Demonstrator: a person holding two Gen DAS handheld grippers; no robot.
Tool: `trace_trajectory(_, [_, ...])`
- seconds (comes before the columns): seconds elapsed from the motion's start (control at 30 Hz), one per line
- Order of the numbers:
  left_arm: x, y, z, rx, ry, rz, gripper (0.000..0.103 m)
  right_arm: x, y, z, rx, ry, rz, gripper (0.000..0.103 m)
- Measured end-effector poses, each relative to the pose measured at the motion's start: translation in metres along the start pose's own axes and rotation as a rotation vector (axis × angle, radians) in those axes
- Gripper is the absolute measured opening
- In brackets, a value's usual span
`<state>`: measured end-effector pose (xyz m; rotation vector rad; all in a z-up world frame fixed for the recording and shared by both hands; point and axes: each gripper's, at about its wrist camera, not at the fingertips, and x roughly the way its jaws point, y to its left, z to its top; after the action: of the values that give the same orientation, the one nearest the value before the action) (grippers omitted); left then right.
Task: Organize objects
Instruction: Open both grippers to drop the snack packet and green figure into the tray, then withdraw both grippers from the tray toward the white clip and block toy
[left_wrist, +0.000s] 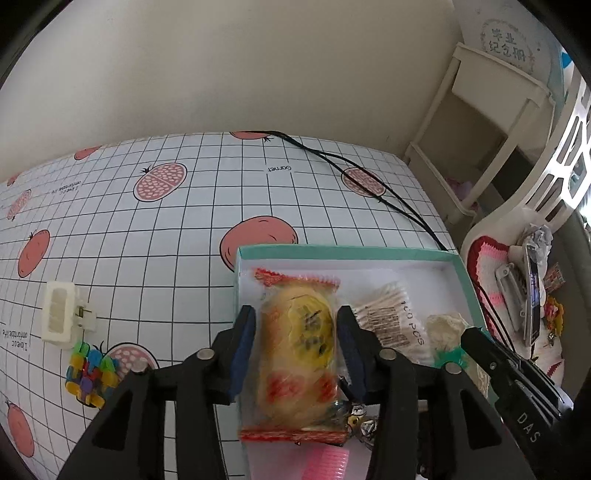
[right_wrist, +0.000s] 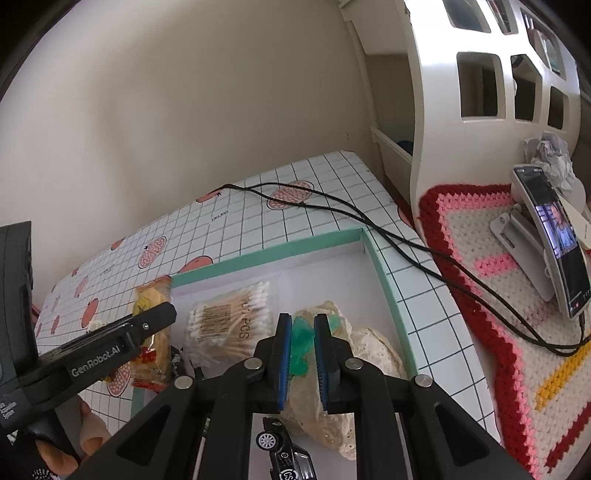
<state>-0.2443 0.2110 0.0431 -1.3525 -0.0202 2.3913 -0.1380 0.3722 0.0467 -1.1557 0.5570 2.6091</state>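
Lowering a wrapped pastry (left_wrist: 297, 350) into the teal-rimmed box (left_wrist: 369, 251) on the grid-patterned tablecloth (left_wrist: 147, 229).

The pastry is a pale yellow cake in clear film with crimped red ends and a dark yellow printed label; it sits lengthwise between the blue pads of the left gripper (left_wrist: 295, 350), whose jaws are spread at its sides, though whether they press the film cannot be told. Beside it in the box lie a bag of cotton swabs (left_wrist: 388, 317) and a cream lace cloth (right_wrist: 354, 350). The right gripper (right_wrist: 302, 354) is pinched on a green plastic piece (right_wrist: 301, 343) over that cloth. A pink comb-like item (left_wrist: 325, 465) and a toy car (right_wrist: 284, 454) are cut off at the bottom edges.
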Motion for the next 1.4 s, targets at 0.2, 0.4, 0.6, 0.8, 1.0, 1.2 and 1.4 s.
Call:
trace_trajectory(0.2, [-0.003,0.003,-0.001,-0.021,0.002,-0.004,0.051,0.000,0.001,-0.001,-0.013,0.002,-0.007,0.015])
trace_trajectory(0.4, [-0.013,0.008,-0.006,-0.038,-0.003,-0.007,0.053,-0.002,0.006,-0.002,-0.017,-0.003,-0.012,0.016])
trace_trajectory(0.6, [-0.022,0.017,-0.014,-0.067,0.008,-0.013,0.062,-0.006,0.012,-0.005,-0.010,-0.007,-0.001,0.026])
trace_trajectory(0.8, [-0.037,0.025,-0.017,-0.096,0.001,-0.018,0.067,-0.014,0.020,-0.008,-0.040,-0.019,-0.003,0.038])
trace_trajectory(1.0, [-0.049,0.032,-0.024,-0.100,0.002,0.009,0.072,-0.021,0.027,-0.011,-0.050,-0.027,0.002,0.048])
trace_trajectory(1.2, [-0.060,0.036,-0.033,-0.105,0.004,0.025,0.082,-0.025,0.028,-0.016,-0.046,-0.023,-0.004,0.054])
trace_trajectory(1.4, [-0.075,0.045,-0.042,-0.126,-0.018,0.041,0.088,-0.029,0.031,-0.020,-0.060,-0.023,-0.011,0.065])
